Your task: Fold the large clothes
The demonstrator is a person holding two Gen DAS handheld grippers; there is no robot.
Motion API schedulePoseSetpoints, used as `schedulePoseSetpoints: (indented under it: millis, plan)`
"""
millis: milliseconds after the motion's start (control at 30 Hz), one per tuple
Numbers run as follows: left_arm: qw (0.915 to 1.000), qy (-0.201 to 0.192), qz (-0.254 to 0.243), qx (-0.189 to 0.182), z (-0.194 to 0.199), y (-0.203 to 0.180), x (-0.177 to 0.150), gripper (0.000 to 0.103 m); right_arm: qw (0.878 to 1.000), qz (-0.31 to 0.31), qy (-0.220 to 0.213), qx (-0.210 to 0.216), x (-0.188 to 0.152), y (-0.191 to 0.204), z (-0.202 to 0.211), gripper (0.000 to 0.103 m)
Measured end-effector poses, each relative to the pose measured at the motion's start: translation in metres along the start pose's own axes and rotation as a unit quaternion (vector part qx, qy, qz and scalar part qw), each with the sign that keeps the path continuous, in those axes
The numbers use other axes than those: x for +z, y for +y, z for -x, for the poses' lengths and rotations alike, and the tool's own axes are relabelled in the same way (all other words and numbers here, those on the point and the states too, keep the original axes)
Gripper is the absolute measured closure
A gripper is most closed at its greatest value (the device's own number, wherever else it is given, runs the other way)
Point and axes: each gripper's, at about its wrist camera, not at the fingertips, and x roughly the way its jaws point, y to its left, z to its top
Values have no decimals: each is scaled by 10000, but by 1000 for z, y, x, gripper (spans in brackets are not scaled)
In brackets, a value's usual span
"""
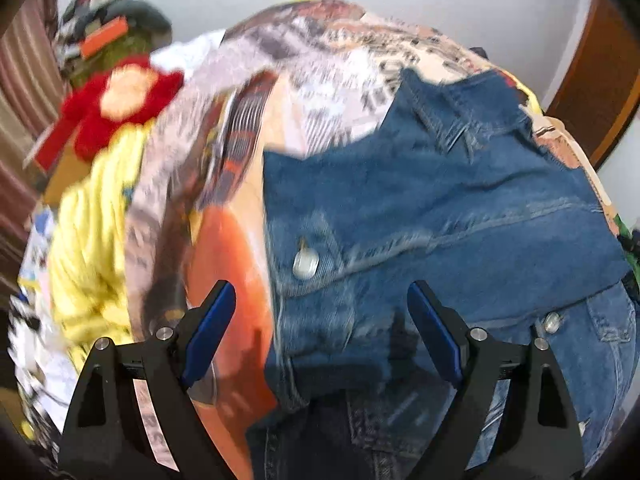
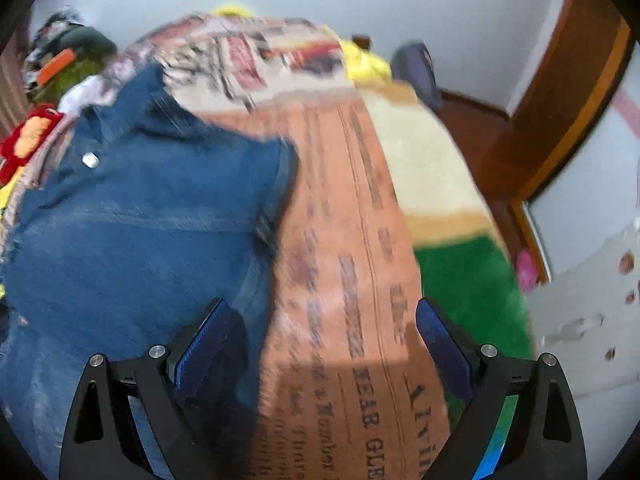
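A blue denim jacket [image 1: 440,200] with metal buttons lies partly folded on a newspaper-print cloth [image 1: 304,92] that covers the bed. My left gripper [image 1: 322,300] hovers open above the jacket's left edge, nothing between its blue pads. In the right wrist view the same denim jacket [image 2: 132,220] fills the left half, its right edge running down the middle. My right gripper [image 2: 322,316] stands open above that edge and the orange printed cloth [image 2: 352,240], holding nothing. Both views are motion-blurred.
A heap of clothes lies at the left: a yellow garment [image 1: 92,240], a red and orange piece [image 1: 120,108], dark patterned items [image 1: 104,12]. A green and cream blanket [image 2: 468,280] lies at the bed's right. A wooden door frame [image 2: 568,92] and white wall stand beyond.
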Motion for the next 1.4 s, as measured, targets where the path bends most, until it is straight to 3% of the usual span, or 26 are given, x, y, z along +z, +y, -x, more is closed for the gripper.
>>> schedulePoseSetpoints:
  millis: [167, 300, 467, 533, 600, 733, 867, 1000, 1100, 1233, 1333, 1400]
  plan:
    - [9981, -326, -439, -272, 8, -31, 31, 14, 9955, 155, -445, 820, 35, 38, 29, 10]
    - [9953, -111, -621, -735, -12, -60, 40, 14, 9882, 470, -324, 1421, 53, 83, 23, 10]
    - [9931, 364, -938, -606, -58, -85, 38, 14, 9857, 1055, 118, 1307, 44, 130, -11, 10]
    - [9928, 383, -864, -732, -66, -84, 42, 12, 9842, 1149, 330, 1303, 33, 137, -23, 10]
    - [9933, 454, -714, -791, -75, -81, 53, 11, 9845, 1036, 163, 1407, 29, 131, -21, 10]
    - [9962, 500, -665, -271, -94, -78, 75, 11, 9822, 967, 262, 1586, 28, 119, -20, 10]
    - [9972, 597, -450, -26, -114, -64, 86, 11, 9848, 827, 273, 1506, 23, 104, -16, 10]
    - [9966, 783, -3, -265, -117, -42, 87, 11, 9843, 593, 355, 1627, 22, 84, -14, 10]
    - [9978, 646, -54, -122, -101, -34, 86, 11, 9873, 382, 440, 1478, 29, 67, -12, 10]
    - [9993, 206, -322, -42, -64, -24, 87, 11, 9914, 209, 158, 1279, 47, 43, -7, 10]
    - [9995, -53, -325, -8, -43, -6, 91, 11, 9903, 13, 80, 1388, 62, 27, -8, 10]
    - [9995, -27, -320, 28, -39, 10, 94, 11, 9888, -172, 108, 1479, 73, 16, -14, 10]
